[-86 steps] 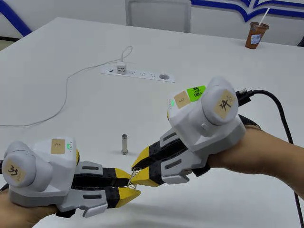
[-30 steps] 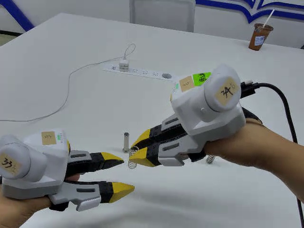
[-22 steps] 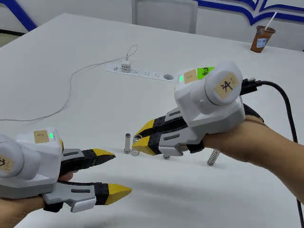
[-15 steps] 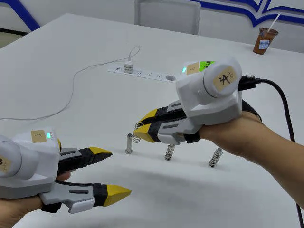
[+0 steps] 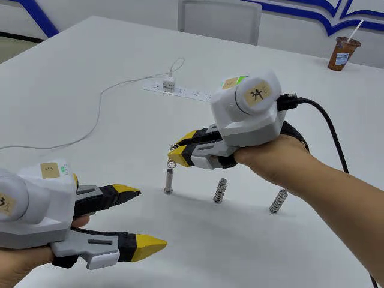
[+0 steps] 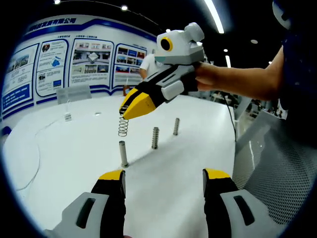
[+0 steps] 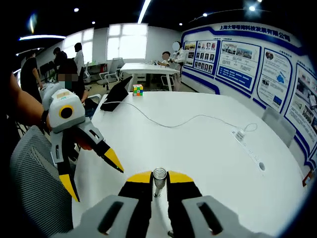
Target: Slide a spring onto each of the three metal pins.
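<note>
- Short of the bare pin (image 5: 168, 180), the left gripper (image 5: 147, 217) is hovering, jaws apart, gripping nothing;
- just above the bare pin, the right gripper (image 5: 175, 153) is clamping a spring (image 5: 171, 158), which is hanging clear of its top;
- right of the bare pin, a spring-covered pin (image 5: 220, 190) and a second spring-covered pin (image 5: 277, 201) are standing;
- beyond the bare pin, a power strip (image 5: 180, 91) is lying.

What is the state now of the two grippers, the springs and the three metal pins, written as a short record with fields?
right gripper: shut on a small coiled metal spring
held spring: hangs above the bare upright metal pin, apart from it
left gripper: open, empty
pins with a spring on: two, the middle pin and the right-hand pin
surface: white table
left to do: one pin
</note>
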A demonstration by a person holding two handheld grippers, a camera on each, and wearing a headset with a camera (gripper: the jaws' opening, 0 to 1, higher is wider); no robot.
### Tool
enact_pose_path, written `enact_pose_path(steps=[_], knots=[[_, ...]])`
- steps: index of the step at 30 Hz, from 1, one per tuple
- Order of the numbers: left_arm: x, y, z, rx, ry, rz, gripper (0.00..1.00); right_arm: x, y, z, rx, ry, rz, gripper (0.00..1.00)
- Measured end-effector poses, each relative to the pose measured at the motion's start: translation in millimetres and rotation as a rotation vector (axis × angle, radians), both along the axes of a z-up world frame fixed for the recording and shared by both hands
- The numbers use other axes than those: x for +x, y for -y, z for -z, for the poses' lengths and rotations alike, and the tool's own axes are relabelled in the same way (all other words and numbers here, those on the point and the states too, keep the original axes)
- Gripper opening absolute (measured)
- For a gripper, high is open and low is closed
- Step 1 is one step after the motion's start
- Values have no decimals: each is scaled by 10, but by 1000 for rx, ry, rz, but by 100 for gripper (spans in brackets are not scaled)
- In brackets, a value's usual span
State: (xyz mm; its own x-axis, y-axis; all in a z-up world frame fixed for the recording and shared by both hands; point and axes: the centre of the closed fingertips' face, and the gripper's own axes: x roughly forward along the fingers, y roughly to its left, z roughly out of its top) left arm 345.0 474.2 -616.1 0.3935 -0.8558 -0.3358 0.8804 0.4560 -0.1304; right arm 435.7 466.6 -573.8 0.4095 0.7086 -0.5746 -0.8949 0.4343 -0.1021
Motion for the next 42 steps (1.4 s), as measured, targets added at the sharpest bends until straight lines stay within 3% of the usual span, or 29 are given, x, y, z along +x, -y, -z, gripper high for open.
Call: enact_pose_path(steps=[13,27,42], knots=[[24,-38,21,0,-5,-8,65,82,5,148,-18,-35,15,12],[35,-37,29,2,-5,-8,64,74,3,158,-27,-63,23,12],[23,-58,35,5,-8,-11,63,89,7,405,-70,-91,26,12]])
